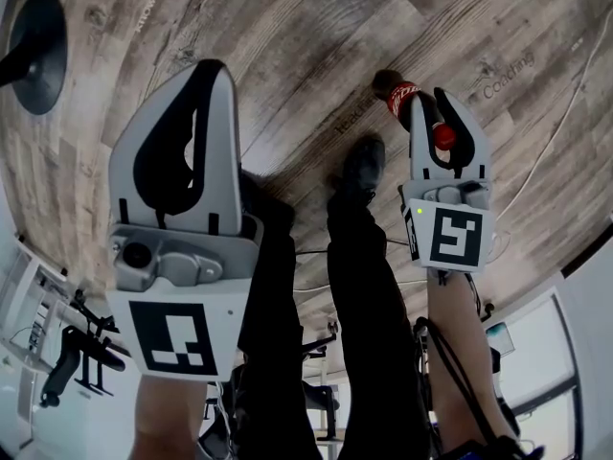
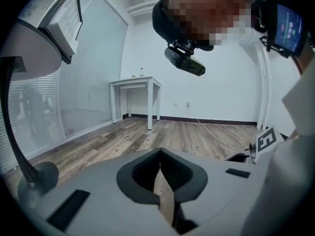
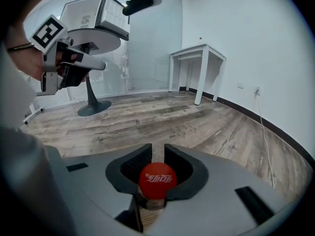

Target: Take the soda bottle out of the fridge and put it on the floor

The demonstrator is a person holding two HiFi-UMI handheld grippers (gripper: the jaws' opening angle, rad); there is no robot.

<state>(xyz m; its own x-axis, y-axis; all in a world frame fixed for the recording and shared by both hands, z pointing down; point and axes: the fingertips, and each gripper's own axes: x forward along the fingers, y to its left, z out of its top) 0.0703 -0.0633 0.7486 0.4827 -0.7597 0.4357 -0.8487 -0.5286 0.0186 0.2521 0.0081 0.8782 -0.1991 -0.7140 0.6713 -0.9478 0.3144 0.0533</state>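
Note:
A dark soda bottle (image 1: 400, 97) with a red label and red cap (image 3: 157, 180) hangs above the wooden floor (image 1: 316, 36). My right gripper (image 1: 443, 113) is shut on its neck just under the cap, which shows between the jaws in the right gripper view. The bottle's body hangs below the jaws and looks clear of the floor in the head view. My left gripper (image 1: 196, 113) is at the left of the head view, shut, with nothing between its jaws.
A round black stand base (image 1: 36, 51) sits on the floor at far left. A white table (image 3: 199, 58) stands by the wall, and a thin cable (image 3: 263, 132) runs along the floor. The person's legs and dark shoe (image 1: 362, 166) are between the grippers.

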